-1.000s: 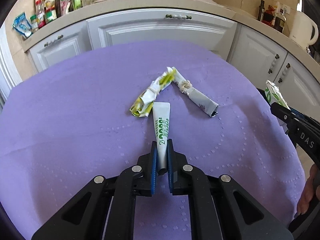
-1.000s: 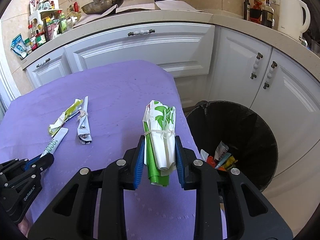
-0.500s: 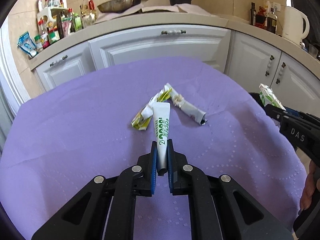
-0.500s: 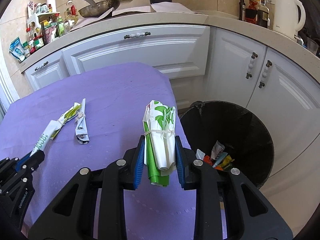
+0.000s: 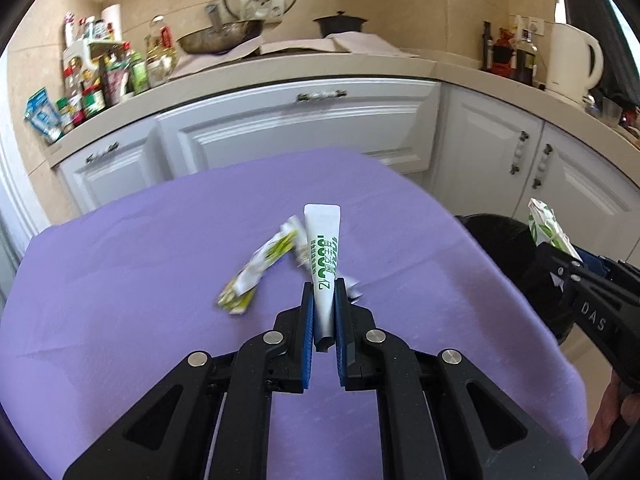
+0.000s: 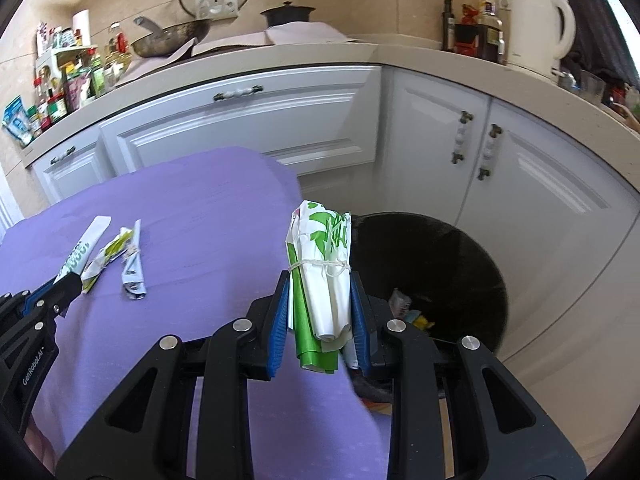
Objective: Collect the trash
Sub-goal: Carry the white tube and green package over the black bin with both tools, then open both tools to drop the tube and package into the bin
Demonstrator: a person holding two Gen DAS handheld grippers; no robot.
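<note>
Purple surface point(image 5: 120, 280): two crumpled wrappers point(image 5: 260, 268) are left lying.
Left gripper point(image 5: 324, 300): white tube point(image 5: 325, 264) is clamped, lifted.
Right gripper point(image 6: 320, 304): tied packet bundle point(image 6: 322, 276) is gripped beside black bin point(image 6: 460, 264).

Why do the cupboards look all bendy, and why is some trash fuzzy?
Both views are fisheye, so the straight white cupboards curve. In the left wrist view the yellow-green wrapper on the purple cloth is smeared by motion, while the held tube stays sharp. In the right wrist view the bundle is sharp.
</note>
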